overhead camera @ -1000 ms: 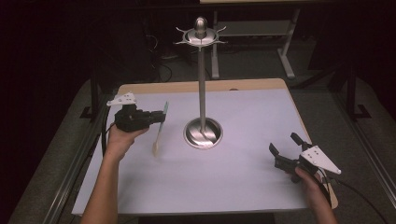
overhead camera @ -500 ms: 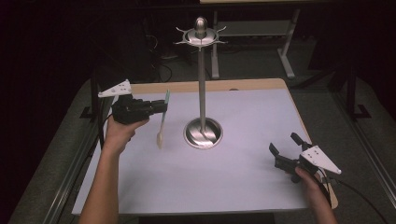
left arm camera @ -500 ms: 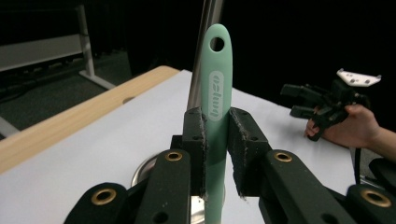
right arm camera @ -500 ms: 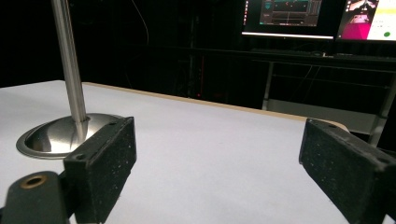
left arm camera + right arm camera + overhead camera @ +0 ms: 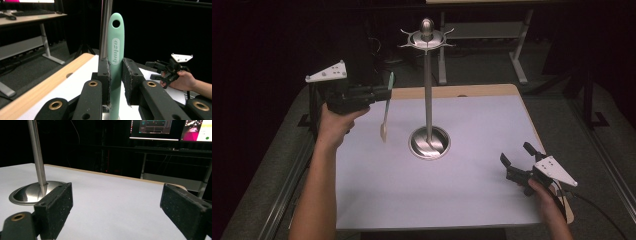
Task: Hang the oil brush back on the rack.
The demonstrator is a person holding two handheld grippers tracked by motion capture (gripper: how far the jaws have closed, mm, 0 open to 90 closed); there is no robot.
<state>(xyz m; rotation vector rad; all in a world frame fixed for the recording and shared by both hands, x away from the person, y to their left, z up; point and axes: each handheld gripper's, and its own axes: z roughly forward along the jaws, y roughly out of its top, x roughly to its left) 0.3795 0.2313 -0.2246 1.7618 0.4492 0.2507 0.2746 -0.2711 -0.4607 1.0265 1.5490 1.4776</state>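
A mint-green utensil [image 5: 387, 102] with a pale head hangs upright in the air, left of the tall metal stand [image 5: 428, 90]. My left gripper [image 5: 384, 92] is shut on its handle, held level at about the height of the pole's middle. In the left gripper view the handle [image 5: 115, 50] rises between the pads, hanging hole at the top, and the pole [image 5: 105, 27] stands just behind it. The stand's hook ring [image 5: 427, 37] is higher up. My right gripper [image 5: 516, 154] rests low at the table's right front, open and empty, its pads [image 5: 56, 205] wide apart.
The stand's round base [image 5: 429, 142] sits mid-table on the white mat [image 5: 452, 200]. A wooden table edge [image 5: 472, 91] runs along the far side. Desk legs [image 5: 518, 55] and dark floor lie beyond, and monitors [image 5: 155, 127] glow behind.
My left gripper has risen with the utensil, lifting its head off the mat and a little toward the far side. The right gripper has kept still.
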